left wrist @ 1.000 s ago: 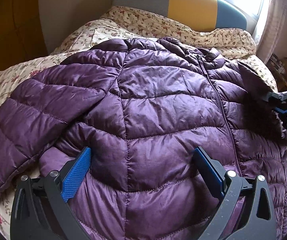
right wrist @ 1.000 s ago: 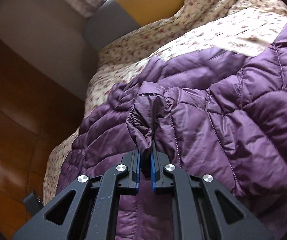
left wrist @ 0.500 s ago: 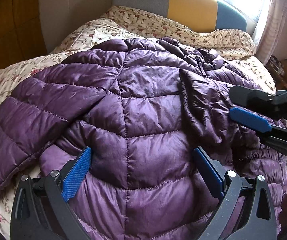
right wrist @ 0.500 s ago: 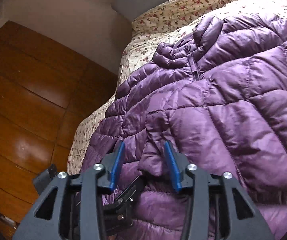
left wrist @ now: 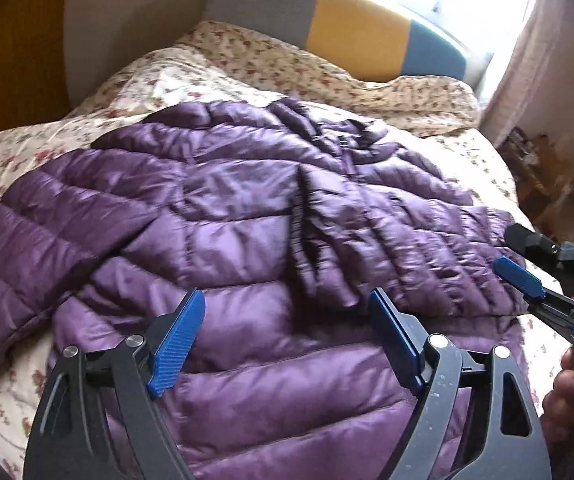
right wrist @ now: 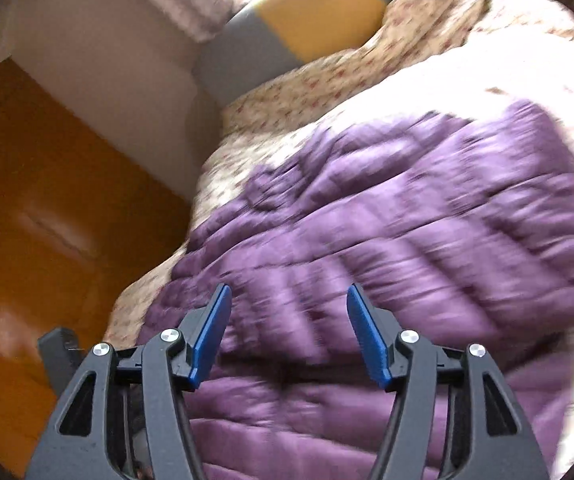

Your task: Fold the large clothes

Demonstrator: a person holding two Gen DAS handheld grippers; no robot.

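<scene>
Purple quilted jacket (left wrist: 247,248) lies apparently sleeve-folded; both hand-held grippers (left wrist: 287,336) (right wrist: 289,332) spread, empty.

The left wrist camera sits just behind the left gripper (left wrist: 287,320) and looks forward and down along its fingers, from the near end of the bed (left wrist: 247,76) toward the far headboard (left wrist: 327,28). It is close above the purple jacket (left wrist: 247,208), which fills most of the picture. At its right edge the right gripper (left wrist: 527,264) appears. The right wrist camera sits behind the right gripper (right wrist: 289,328), faces forward with a tilt, and its picture is blurred. Both views share the jacket (right wrist: 407,220), the flowered bed cover and the headboard (right wrist: 287,28).
</scene>
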